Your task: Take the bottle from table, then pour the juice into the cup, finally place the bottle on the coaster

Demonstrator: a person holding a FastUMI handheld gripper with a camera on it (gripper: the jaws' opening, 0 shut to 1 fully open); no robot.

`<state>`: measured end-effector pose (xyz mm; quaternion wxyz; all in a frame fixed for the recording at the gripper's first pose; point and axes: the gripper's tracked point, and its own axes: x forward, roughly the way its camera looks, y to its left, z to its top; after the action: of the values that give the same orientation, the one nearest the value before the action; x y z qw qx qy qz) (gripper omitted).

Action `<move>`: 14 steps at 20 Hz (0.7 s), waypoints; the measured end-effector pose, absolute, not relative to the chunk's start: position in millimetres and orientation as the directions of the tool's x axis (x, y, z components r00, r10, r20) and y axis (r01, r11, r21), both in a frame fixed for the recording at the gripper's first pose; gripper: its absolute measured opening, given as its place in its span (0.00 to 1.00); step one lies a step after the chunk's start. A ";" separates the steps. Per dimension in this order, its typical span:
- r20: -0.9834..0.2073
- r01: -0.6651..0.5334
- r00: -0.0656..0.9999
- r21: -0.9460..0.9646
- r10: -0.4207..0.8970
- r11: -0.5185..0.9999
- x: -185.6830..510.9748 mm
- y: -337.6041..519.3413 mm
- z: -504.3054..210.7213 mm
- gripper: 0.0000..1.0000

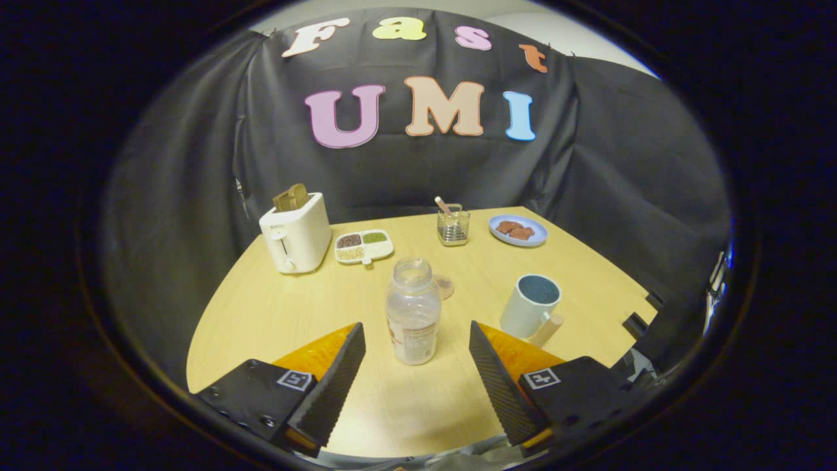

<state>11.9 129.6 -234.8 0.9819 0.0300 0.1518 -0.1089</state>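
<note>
A clear plastic bottle [412,313] with no cap stands upright on the wooden table [274,307], just ahead of my fingertips and centred on the gap between them. My gripper [416,333] is open, its fingers apart on either side of the bottle's lower half without touching it. A small round coaster [446,287] lies right behind the bottle, partly hidden by it. A white cup [530,305] with a dark inside and a wooden handle stands to the right, beyond my right finger.
A white toaster [295,231] with toast stands at the back left, next to a divided snack tray [363,246]. A glass holder with a stick [452,224] and a blue plate of food [518,230] sit at the back right.
</note>
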 end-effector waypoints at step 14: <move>-0.372 0.299 0.884 -0.018 -0.284 0.954 86.1 122.9 -305.6 1.00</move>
<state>86.1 122.9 -305.6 0.9703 0.0201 0.1887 -0.1500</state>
